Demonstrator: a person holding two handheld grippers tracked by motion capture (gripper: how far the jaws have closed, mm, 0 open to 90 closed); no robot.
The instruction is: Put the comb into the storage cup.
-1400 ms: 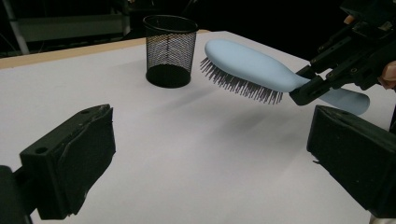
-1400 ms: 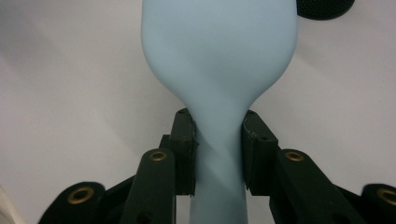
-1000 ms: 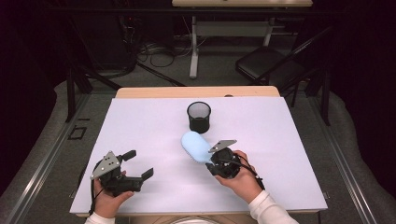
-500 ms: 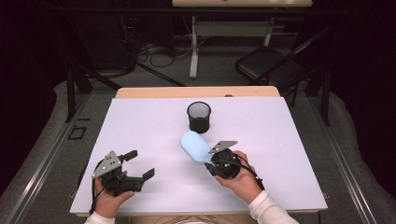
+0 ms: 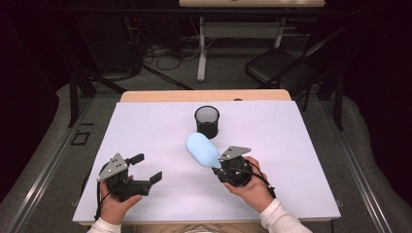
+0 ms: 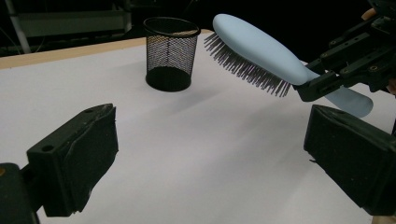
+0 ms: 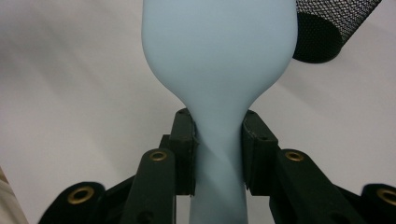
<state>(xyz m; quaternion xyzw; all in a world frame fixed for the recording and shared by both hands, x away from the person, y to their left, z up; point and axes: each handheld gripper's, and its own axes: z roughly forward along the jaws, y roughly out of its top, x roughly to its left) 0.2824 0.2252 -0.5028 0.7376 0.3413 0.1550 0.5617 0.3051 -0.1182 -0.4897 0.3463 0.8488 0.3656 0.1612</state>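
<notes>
the right gripper [image 5: 219, 167] is clamped on the neck of a pale blue hairbrush [image 5: 202, 149], just where the handle narrows below the head, and carries it clear of the white table [image 5: 301, 145] with the bristles facing down and the head reaching toward the black mesh pen cup [image 5: 207, 121], which stands just beyond it. the left gripper [image 5: 146, 168] hovers near the table's front left corner with its jaws apart and nothing between them. the brush looks like light, rigid moulded plastic with a smooth matte skin — probably a little slippery, so the waisted neck seems the safest hold, since the widening head stops it sliding through. the bristles should flex and are poor to grip. no brand, label or writing can be read on the brush or cup.
</notes>
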